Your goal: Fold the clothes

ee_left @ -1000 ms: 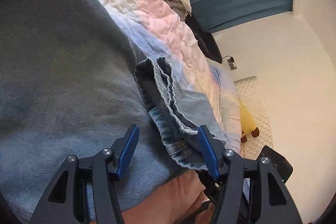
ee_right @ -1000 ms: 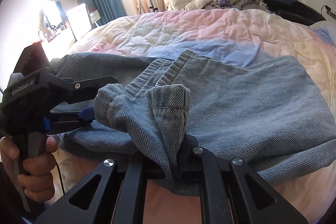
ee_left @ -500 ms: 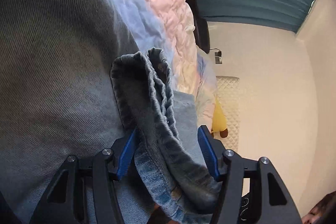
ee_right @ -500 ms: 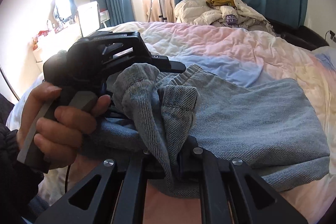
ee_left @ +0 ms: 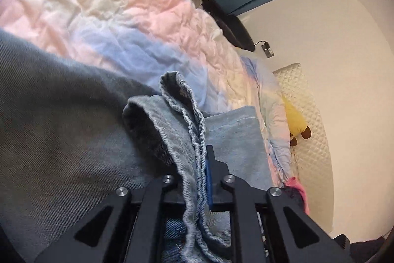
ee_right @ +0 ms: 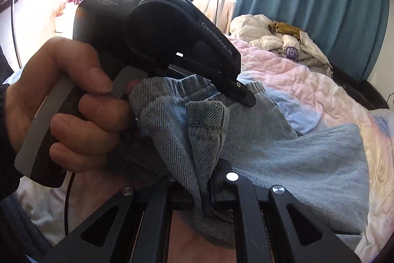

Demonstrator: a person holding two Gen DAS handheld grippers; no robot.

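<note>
The denim garment (ee_right: 307,159), light blue and apparently a pair of jeans or shorts with an elasticated waistband, lies spread on the near part of the pastel quilt (ee_left: 128,4), with its free panel running toward the pillow end of that quilt.

Left gripper (ee_left: 197,171): its jaws have just been closing and now pinch a bunched, frayed hem edge of the denim; cloth fills the gap between them. In the right wrist view the person's hand (ee_right: 69,110) squeezes that tool's trigger directly above the garment.

Right gripper (ee_right: 204,186): clamped on a folded ridge of the same denim, close beside the left grip point. Both holds sit on one gathered corner at the near edge of the quilt.

Handling assessment:
- Material: soft but thick twill; it drapes and creases rather than keeping shape. Judged moderately heavy for cloth, so the unsupported panel should hang and drag on the quilt when lifted.
- Surface: coarse weave, unlikely to slip from the pads. The frayed hem is the weak spot; a shallow pinch there could pull loose.
- Preferred hold: seams, waistband or doubled hem, where layers are thickest.
- Concern: the two grips stand close together; a clean fold likely needs them spread apart along the edge.

A heap of pale clothing (ee_right: 278,41) sits at the far end of the quilt, well apart from the denim.
</note>
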